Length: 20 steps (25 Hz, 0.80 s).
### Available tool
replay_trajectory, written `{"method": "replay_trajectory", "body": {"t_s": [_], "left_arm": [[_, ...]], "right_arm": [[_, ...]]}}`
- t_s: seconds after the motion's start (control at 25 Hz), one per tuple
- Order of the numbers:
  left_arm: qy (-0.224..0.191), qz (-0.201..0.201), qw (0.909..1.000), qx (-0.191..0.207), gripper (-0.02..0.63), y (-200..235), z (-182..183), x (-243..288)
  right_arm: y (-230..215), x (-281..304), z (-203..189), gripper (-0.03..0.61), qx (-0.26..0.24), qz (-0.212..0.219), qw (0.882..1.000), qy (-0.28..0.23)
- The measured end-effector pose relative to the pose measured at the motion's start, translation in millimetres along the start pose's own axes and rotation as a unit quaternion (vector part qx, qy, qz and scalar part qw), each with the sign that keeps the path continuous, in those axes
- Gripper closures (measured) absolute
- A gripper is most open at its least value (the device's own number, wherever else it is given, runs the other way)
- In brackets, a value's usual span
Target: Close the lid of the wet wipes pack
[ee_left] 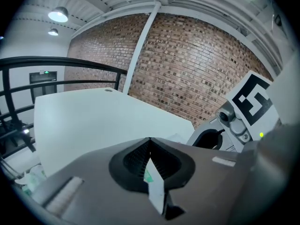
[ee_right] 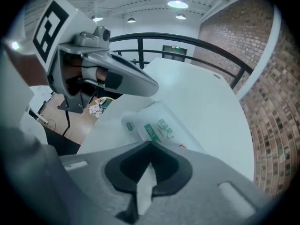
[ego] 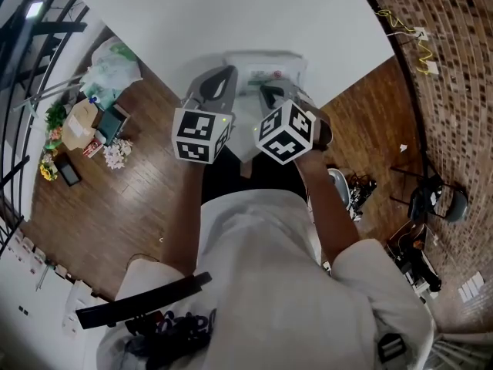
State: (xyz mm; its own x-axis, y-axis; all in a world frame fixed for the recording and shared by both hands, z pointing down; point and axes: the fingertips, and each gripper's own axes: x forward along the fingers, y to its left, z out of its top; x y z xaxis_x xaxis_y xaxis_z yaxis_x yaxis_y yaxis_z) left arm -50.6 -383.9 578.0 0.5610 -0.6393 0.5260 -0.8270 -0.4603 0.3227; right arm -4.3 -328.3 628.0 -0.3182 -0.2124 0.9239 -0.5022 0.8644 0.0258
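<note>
The wet wipes pack (ego: 266,69), white with green print, lies on the white table (ego: 231,14) near its front edge. In the head view my left gripper (ego: 228,74) is at the pack's left end and my right gripper (ego: 266,92) at its near side. In the left gripper view the left gripper (ee_left: 150,146) is shut on a thin white edge with green print (ee_left: 153,182). The right gripper (ee_right: 150,146) is shut on a white edge (ee_right: 143,191) that runs on into the pack (ee_right: 161,125). The lid is hidden.
The table's front edge (ego: 231,141) is just below the grippers, with wooden floor beneath. Bags, boxes and flowers (ego: 92,122) lie on the floor at left, a chair (ego: 435,199) at right. A black railing (ee_right: 187,43) and a brick wall (ee_left: 197,69) stand beyond the table.
</note>
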Motion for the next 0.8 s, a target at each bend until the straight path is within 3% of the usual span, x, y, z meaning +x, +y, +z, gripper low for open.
{"method": "replay_trajectory", "body": {"t_s": [0.32,0.44,0.64,0.8], "left_arm": [[-0.011,-0.001,0.9999,0.008,0.597,7,11,-9],[-0.024,-0.001,0.9995,0.019,0.597,4,22,-18],[-0.054,-0.002,0.9978,0.038,0.597,-13,41,-47],[-0.079,-0.009,0.9955,0.052,0.597,-26,50,-80]], "right_arm": [[-1,-5,2,0.588,0.051,0.012,0.997,-0.057],[-1,-11,-1,0.589,0.063,0.026,0.997,-0.045],[-8,-48,2,0.588,0.061,-0.032,0.994,-0.085],[-3,-87,16,0.588,0.094,-0.068,0.981,-0.155]]}}
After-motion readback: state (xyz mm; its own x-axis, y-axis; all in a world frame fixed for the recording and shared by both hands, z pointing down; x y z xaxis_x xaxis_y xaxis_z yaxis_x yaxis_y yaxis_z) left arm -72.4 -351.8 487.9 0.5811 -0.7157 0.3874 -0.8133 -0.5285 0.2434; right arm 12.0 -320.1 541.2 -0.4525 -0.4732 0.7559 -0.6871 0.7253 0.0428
